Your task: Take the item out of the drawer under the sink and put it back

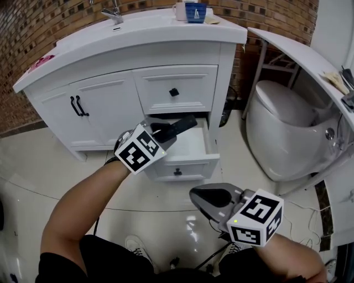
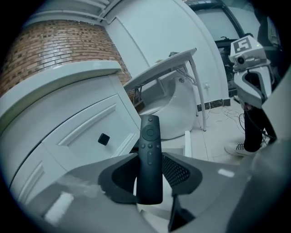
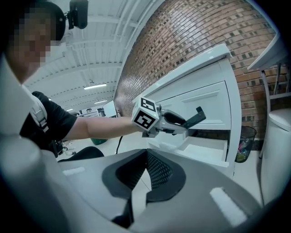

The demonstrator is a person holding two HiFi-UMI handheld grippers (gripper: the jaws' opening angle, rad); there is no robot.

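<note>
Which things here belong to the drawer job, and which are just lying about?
Job: slim black plastic remote control, left gripper holding it, open white lower drawer.
Lying about: blue cup, chrome tap, white toilet.

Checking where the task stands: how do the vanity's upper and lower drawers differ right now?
The upper drawer is shut flush; the lower drawer is pulled out. Nothing hangs before the upper drawer; the left claw holds a black remote over the lower drawer. Both are white with one small dark knob.
</note>
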